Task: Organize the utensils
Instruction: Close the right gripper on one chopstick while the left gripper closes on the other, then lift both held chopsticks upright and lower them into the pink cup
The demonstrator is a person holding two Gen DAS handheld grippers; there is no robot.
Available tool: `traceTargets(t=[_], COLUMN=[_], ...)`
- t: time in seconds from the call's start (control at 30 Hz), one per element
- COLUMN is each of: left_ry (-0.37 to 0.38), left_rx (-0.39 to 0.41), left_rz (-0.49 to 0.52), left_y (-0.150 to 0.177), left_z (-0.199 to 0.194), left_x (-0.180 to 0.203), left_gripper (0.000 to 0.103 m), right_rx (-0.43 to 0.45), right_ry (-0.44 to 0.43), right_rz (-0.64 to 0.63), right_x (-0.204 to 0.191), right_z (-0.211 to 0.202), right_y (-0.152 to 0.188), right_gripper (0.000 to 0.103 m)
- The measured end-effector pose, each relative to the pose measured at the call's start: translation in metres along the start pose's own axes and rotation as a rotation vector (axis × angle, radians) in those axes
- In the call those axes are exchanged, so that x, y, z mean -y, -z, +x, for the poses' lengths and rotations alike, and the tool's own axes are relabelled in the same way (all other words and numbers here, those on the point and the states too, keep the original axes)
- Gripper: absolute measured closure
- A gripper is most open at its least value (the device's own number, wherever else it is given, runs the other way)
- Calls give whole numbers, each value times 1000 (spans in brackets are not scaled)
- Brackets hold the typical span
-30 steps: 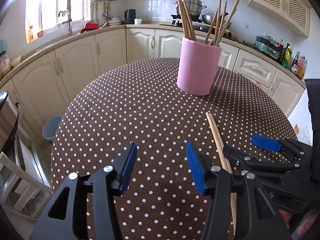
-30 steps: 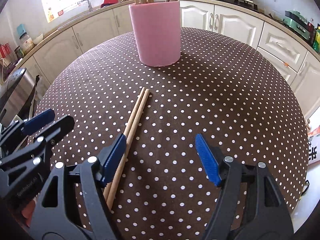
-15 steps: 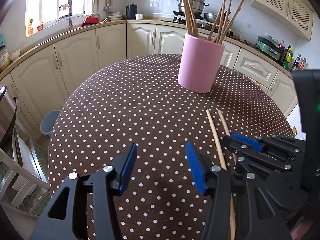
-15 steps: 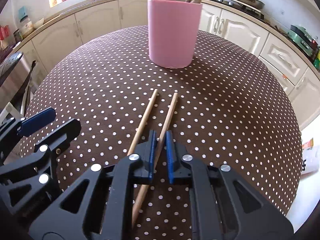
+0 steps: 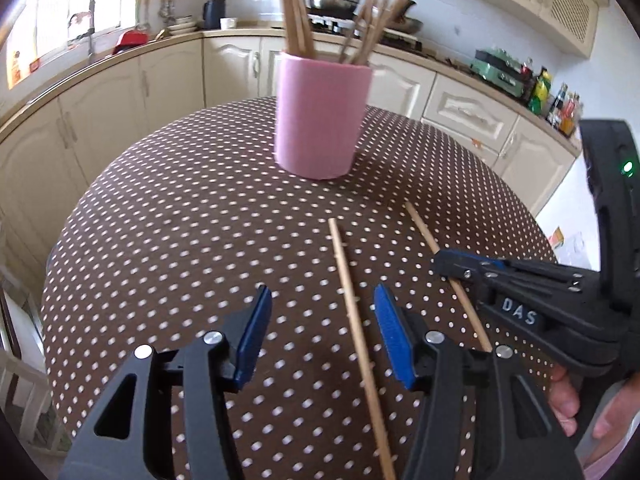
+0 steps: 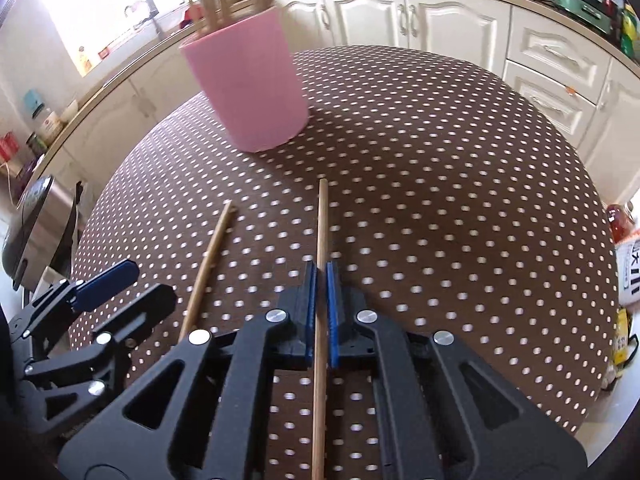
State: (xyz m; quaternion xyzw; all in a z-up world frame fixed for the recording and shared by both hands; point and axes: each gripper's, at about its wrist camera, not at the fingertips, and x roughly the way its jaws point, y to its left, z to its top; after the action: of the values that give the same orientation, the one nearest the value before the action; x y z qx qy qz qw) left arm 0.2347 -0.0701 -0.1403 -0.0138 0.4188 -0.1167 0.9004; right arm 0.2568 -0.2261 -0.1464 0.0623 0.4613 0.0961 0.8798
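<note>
**One chopstick in hand, one left on the table**

We are well into the tidying. The pink cup (image 5: 320,120) at the far side of the dotted table (image 5: 180,220) already holds a bunch of chopsticks. Two are not yet in it, both nearer us than the cup. Our right gripper (image 6: 321,312) is clamped tight on one chopstick (image 6: 321,220), whose tip points toward the cup. The other chopstick (image 5: 352,312) lies flat, between the parted, slowly opening jaws of our left gripper (image 5: 320,336), which grips nothing yet. We judge two drops into the cup remain: the held stick first, then the loose one.
</note>
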Motion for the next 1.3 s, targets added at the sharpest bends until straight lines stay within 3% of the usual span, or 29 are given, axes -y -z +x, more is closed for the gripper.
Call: traceTargets(t=[0.07,0.2,0.23,0.27,0.33,0.43,0.8,1.0,1.13,1.3], left_ry=[-43,-63,-69,-61,-9,-57,-31,-38,-83,-71], left_rx=[-54,-66,-50,-41,-43,-2,88,185,257,343], left_rz=[12,26,11,-21,-89,-83,-116,-108,-90,-74], left_y=[-2,-6,-7,-8,-9,-9,-21,-40,-54,-68], left_z=[14,23,23,23,25,20,-13,-42,-61,-84], left_x=[5,10,9,6,-3,-6,-27,-25,-24,-16], left_gripper=[49,53,67,96,96,97,97,97,97,97], right_rx=[-4,5,6,7,7,9,109,187,250,322], right_ry=[-14,-27,-24,-21,-16,-51,-110,-115,-118,-115], right_rz=[20,31,29,25,21,32,11,-1,-16,-28], right_x=[8,8,7,8,7,4,-8,-14,-18,-23], right_z=[0,-11,-11,-11,-12,-12,-37,-62,-81,-105], right_y=[1,14,15,15,18,16,-2,-17,-27,-37], right_gripper=[97,97,97,97,97,97,97,97,97,97])
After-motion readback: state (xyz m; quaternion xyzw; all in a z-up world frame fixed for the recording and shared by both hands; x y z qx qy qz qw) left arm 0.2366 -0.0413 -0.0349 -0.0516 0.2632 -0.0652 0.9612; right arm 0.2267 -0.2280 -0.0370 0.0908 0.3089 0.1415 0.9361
